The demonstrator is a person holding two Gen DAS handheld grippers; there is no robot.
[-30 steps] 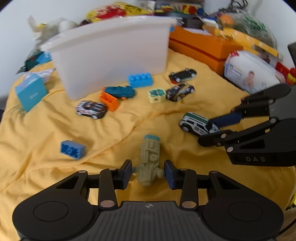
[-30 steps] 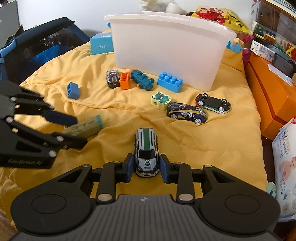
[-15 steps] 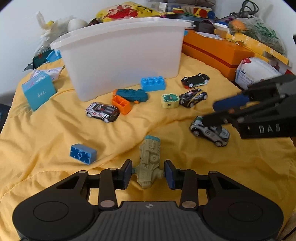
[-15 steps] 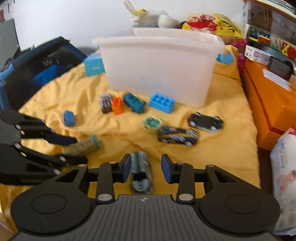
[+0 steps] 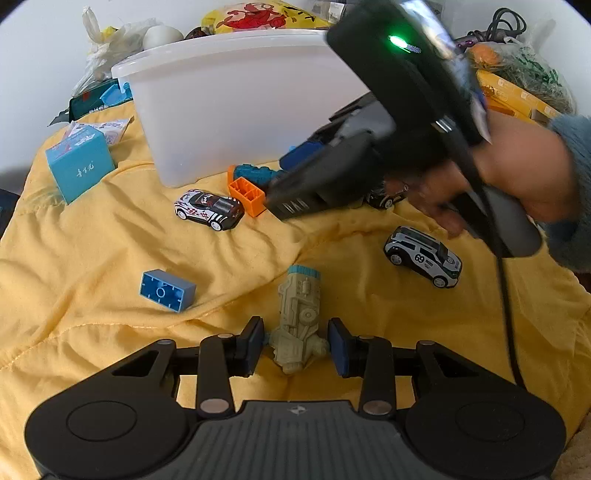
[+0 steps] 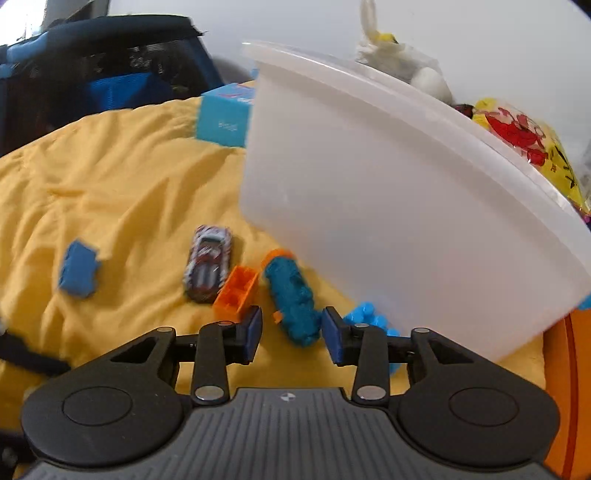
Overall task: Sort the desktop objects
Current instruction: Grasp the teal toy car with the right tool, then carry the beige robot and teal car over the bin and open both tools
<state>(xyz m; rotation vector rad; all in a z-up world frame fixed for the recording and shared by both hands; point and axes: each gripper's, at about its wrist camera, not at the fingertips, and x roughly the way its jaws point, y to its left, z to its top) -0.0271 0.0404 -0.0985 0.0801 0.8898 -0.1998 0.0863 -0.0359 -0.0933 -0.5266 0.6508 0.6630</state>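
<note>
**Right claw leaves white car, reaches teal toy**

Swinging across toward the white bin [image 6: 388, 206], the right claw [image 6: 291, 334] has left the white car [image 5: 423, 256] on the yellow blanket [image 5: 92, 229]. It now straddles a teal toy [image 6: 293, 299], jaws spread, not pressing. Left claw [image 5: 296, 345] stays spread around the grey-green toy [image 5: 300, 317], pads clear.

home | yellow quilt [image 5: 92, 229] | toy cars [image 5: 208, 209] | cluttered bags [image 5: 258, 16]
</note>
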